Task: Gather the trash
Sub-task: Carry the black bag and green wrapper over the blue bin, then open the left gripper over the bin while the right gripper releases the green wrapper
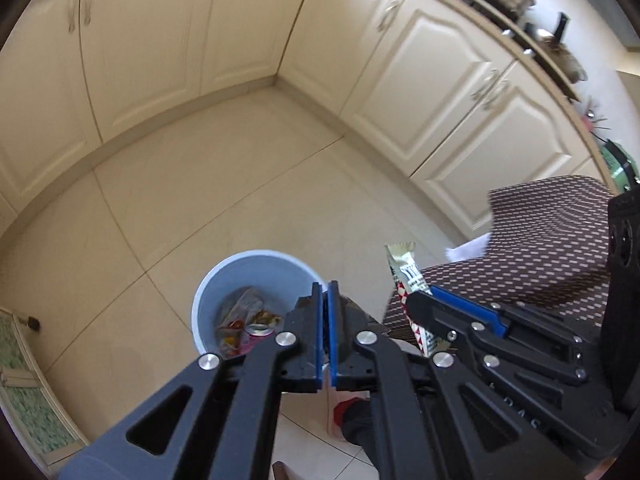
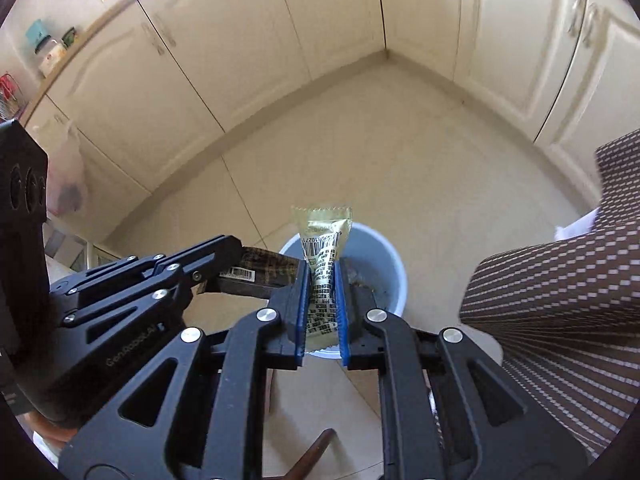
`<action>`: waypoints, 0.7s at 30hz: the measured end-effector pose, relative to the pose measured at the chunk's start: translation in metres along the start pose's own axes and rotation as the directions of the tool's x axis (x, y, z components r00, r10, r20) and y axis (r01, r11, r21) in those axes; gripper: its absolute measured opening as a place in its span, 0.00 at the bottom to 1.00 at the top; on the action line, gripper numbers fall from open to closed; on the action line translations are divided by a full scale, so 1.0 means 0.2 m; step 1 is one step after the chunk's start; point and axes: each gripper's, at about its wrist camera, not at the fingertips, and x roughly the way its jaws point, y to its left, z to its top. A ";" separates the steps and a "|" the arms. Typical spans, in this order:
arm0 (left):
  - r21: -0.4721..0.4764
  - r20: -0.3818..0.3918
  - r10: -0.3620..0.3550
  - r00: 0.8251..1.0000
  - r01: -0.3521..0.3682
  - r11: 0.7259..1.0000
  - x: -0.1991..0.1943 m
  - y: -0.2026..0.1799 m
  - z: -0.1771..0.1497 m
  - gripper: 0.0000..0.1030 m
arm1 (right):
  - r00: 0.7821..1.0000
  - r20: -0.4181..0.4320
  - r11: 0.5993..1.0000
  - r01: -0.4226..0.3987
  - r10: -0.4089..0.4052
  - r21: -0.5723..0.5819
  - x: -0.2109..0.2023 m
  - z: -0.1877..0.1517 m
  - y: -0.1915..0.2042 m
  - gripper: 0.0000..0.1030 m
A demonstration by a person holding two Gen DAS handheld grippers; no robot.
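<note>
Above the bin (image 1: 256, 264), left tool (image 2: 276, 268) clamping a dark packet (image 2: 268, 270) hidden in its own view; right tool (image 2: 322, 280) gripping a wrapper (image 2: 324, 248).

1. The left wrist camera sits just behind the left gripper (image 1: 325, 292) and looks steeply down along its fingers at the tiled floor (image 1: 224, 200), with the bin (image 1: 208, 292) near, at 6 o'clock.
2. The right wrist camera looks likewise past the right gripper (image 2: 322, 276), the bin (image 2: 384, 264) near centre.
3. Both views share the bin, floor, corner cabinets (image 1: 240, 24) and patterned cloth (image 2: 560, 280), at 3 o'clock.
</note>
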 end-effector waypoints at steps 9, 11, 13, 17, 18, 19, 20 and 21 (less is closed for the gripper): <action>-0.033 -0.039 0.021 0.999 -0.022 0.999 0.19 0.12 0.02 0.25 | 0.997 -0.075 0.999 -0.019 0.022 0.043 0.25 0.01 -0.06 0.12; -0.035 -0.049 0.032 0.998 -0.034 0.999 0.21 0.13 0.01 0.25 | 0.996 -0.083 0.999 -0.018 0.022 0.049 0.27 -0.01 -0.07 0.12; -0.046 -0.061 0.030 0.998 -0.033 0.998 0.22 0.15 0.00 0.25 | 0.996 -0.088 0.998 -0.019 0.024 0.054 0.28 -0.01 -0.08 0.12; -0.034 -0.063 0.043 0.997 -0.045 0.998 0.22 0.16 -0.01 0.26 | 0.995 -0.094 0.998 -0.020 0.025 0.057 0.30 -0.01 -0.07 0.12; -0.033 -0.063 0.042 0.997 -0.044 0.998 0.22 0.16 -0.01 0.26 | 0.995 -0.093 0.998 -0.020 0.025 0.056 0.31 0.00 -0.07 0.12; -0.035 -0.064 0.041 0.997 -0.044 0.998 0.22 0.16 -0.01 0.27 | 0.995 -0.093 0.998 -0.020 0.025 0.056 0.31 0.00 -0.07 0.12; -0.038 -0.064 0.041 0.997 -0.044 0.998 0.22 0.17 -0.01 0.27 | 0.995 -0.092 0.998 -0.020 0.025 0.056 0.31 0.00 -0.07 0.12; -0.040 -0.064 0.042 0.997 -0.045 0.998 0.22 0.17 -0.01 0.27 | 0.995 -0.092 0.998 -0.020 0.025 0.055 0.31 0.00 -0.07 0.12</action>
